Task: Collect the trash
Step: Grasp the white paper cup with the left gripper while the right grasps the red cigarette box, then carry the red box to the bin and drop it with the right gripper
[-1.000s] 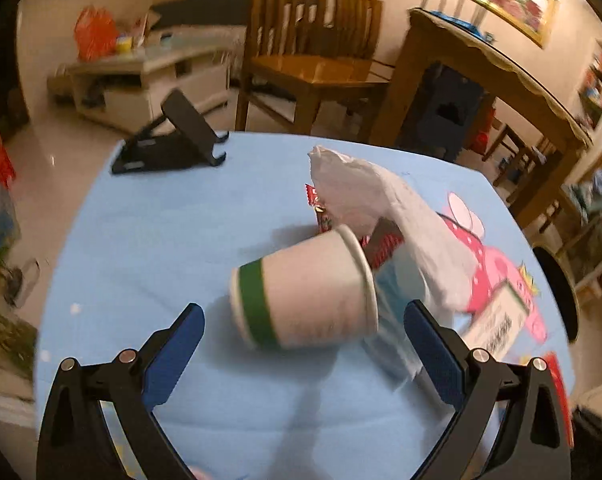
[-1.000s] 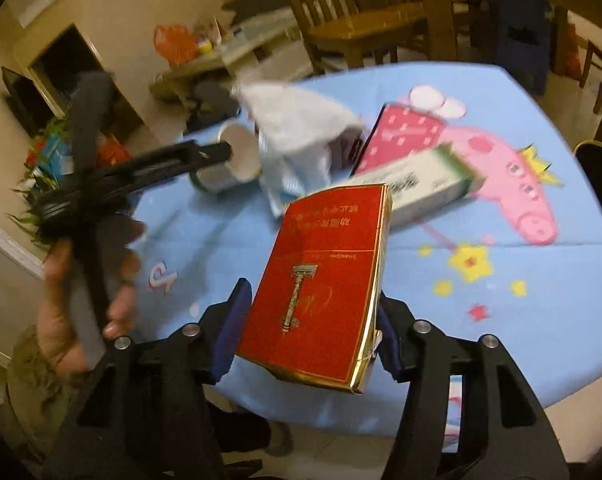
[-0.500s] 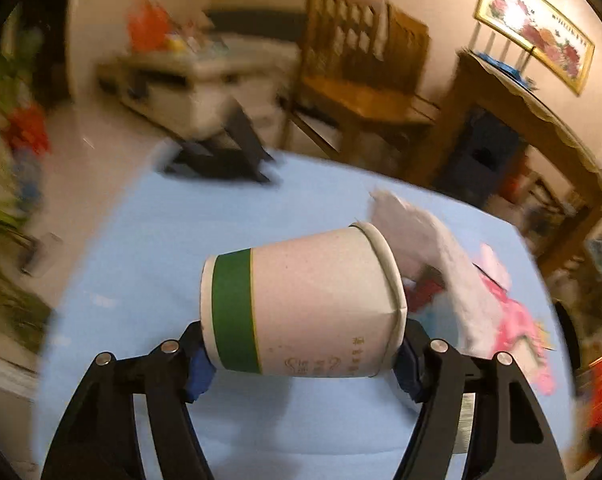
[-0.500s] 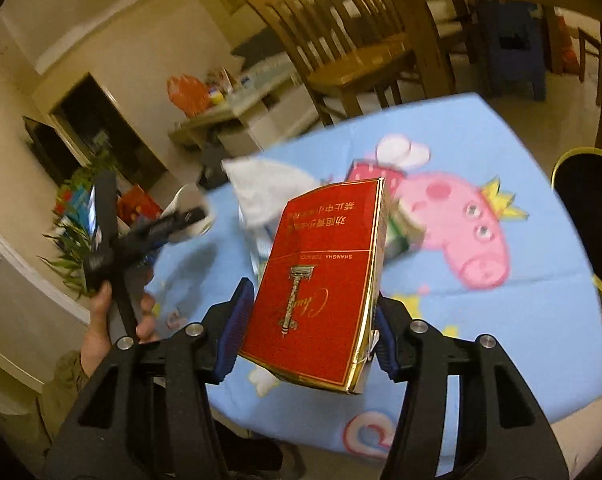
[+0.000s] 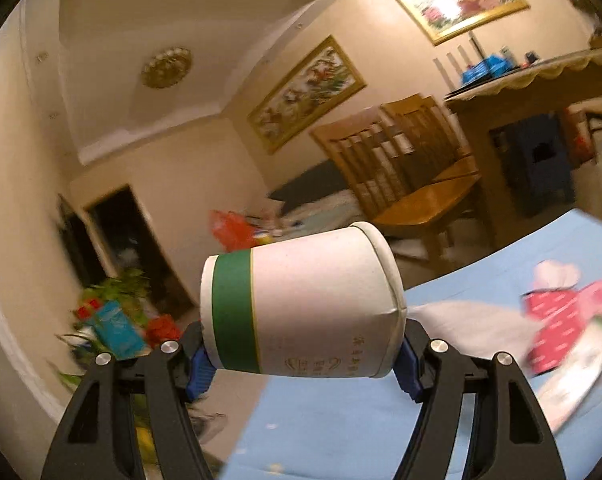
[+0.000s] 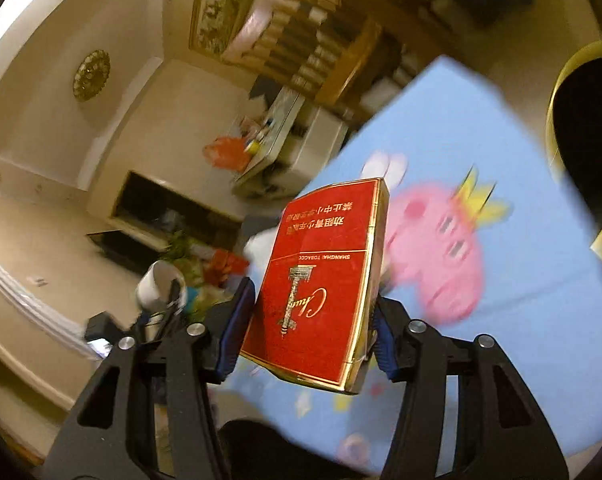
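- Home, living/dining room.
- Framed paintings (image 5: 307,94) with gold frames on cream walls, upper centre and upper right of left wrist view.
- Round gold ceiling medallion (image 5: 166,67), upper left.
- Wooden slat-back dining chairs (image 5: 405,168) and wooden dining table (image 5: 541,92) with scalloped cloth, right side.
- Low coffee table (image 6: 289,128) with clutter and an orange bag (image 6: 225,154), centre of right wrist view.
- Houseplant (image 5: 117,292), lower left.
- Blue cartoon-pig tablecloth (image 6: 481,184) on the near table.

Beige walls, framed paintings (image 5: 307,94), wooden chairs (image 5: 409,168), warm light.
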{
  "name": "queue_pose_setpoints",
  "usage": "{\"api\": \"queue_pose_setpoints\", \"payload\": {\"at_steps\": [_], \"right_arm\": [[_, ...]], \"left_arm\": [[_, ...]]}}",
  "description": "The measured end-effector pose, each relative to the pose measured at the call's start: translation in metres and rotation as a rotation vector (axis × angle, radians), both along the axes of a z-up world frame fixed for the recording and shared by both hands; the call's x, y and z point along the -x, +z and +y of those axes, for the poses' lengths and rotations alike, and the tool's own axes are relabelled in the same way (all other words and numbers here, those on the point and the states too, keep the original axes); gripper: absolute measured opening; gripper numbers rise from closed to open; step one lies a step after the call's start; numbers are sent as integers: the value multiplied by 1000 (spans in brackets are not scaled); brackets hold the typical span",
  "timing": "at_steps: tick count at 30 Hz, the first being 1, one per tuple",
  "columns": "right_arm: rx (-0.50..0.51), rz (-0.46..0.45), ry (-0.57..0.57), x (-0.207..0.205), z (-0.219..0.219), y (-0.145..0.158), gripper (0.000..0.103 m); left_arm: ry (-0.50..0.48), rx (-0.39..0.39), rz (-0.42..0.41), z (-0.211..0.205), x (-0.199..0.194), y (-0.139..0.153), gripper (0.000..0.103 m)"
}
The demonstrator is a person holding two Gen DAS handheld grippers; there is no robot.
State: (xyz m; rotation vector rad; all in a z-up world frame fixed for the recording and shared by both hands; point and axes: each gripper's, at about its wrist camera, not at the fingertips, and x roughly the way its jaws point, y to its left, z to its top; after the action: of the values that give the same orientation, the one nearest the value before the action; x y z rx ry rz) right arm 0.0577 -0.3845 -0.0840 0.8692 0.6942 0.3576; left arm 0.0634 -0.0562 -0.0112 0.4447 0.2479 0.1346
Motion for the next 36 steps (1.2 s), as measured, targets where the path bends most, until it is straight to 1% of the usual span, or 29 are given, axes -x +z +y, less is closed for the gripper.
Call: {"api": "queue_pose_setpoints", "payload": {"at_steps": [1, 2, 3, 5, 7, 9, 10, 11, 12, 13, 14, 15, 16, 17, 18, 20, 22, 23, 24, 25, 26, 28, 29, 30, 31, 32, 34, 36], "right_arm": [[60, 2, -38, -1, -11, 7, 30], [102, 7, -71, -2, -20, 10, 30], [184, 26, -129, -4, -37, 15, 30], [287, 84, -227, -8, -68, 13, 30], [332, 136, -298, -9, -97, 5, 30], [412, 197, -386, -6, -122, -2, 30], [391, 197, -400, -1, -133, -4, 30], [319, 184, -381, 4, -140, -10, 30], [220, 174, -321, 1, -139, -14, 31], [237, 169, -276, -4, -130, -13, 31], [297, 159, -224, -12, -111, -9, 32], [344, 151, -152, -24, -88, -5, 38], [360, 149, -73, -37, -65, -3, 40], [371, 152, -33, -45, -50, -2, 41], [394, 170, 10, -56, -31, -5, 45], [410, 234, 25, -75, -14, -13, 50], [443, 337, -23, -90, -9, -25, 64], [454, 367, -37, -98, -8, -29, 68], [453, 415, -54, -104, -3, -37, 73], [438, 438, -61, -109, 0, -43, 73], [445, 457, -72, -115, 2, -48, 74], [545, 455, -98, -128, 23, -48, 74], [624, 469, -100, -134, 31, -48, 74], [685, 472, -97, -138, 40, -51, 69], [770, 470, -89, -140, 50, -54, 67], [800, 464, -79, -140, 53, -56, 68], [873, 423, -39, -132, 58, -57, 67], [902, 401, 2, -120, 61, -59, 67]], "left_arm": [[-33, 32, 27, -7, -1, 3, 69], [-73, 69, 61, -13, -2, 5, 69], [-124, 113, 108, -23, -4, 7, 69], [-199, 164, 182, -47, -5, 8, 69], [-286, 207, 252, -80, -7, 8, 69], [-371, 231, 306, -113, -10, 7, 69], [-396, 240, 316, -126, -11, 7, 69], [-412, 250, 323, -135, -13, 7, 69], [-426, 266, 331, -142, -15, 8, 69], [-431, 277, 332, -144, -17, 10, 69], [-433, 286, 335, -145, -19, 10, 69], [-426, 290, 343, -142, -22, 8, 69], [-416, 292, 353, -138, -27, 5, 69], [-402, 296, 368, -133, -32, 0, 69], [-384, 301, 389, -129, -36, -4, 69], [-349, 305, 413, -114, -44, -14, 69], [-320, 300, 420, -100, -46, -19, 69], [-313, 300, 422, -94, -43, -22, 69], [-309, 306, 426, -87, -46, -24, 69], [-308, 311, 425, -82, -46, -23, 69], [-307, 318, 424, -77, -46, -23, 69], [-309, 335, 426, -67, -49, -23, 69], [-310, 341, 426, -64, -49, -21, 69], [-311, 346, 426, -58, -50, -21, 69], [-312, 350, 424, -56, -47, -22, 69], [-312, 353, 422, -52, -47, -21, 69], [-312, 352, 407, -44, -45, -20, 69], [-311, 347, 400, -40, -43, -22, 69]]}}
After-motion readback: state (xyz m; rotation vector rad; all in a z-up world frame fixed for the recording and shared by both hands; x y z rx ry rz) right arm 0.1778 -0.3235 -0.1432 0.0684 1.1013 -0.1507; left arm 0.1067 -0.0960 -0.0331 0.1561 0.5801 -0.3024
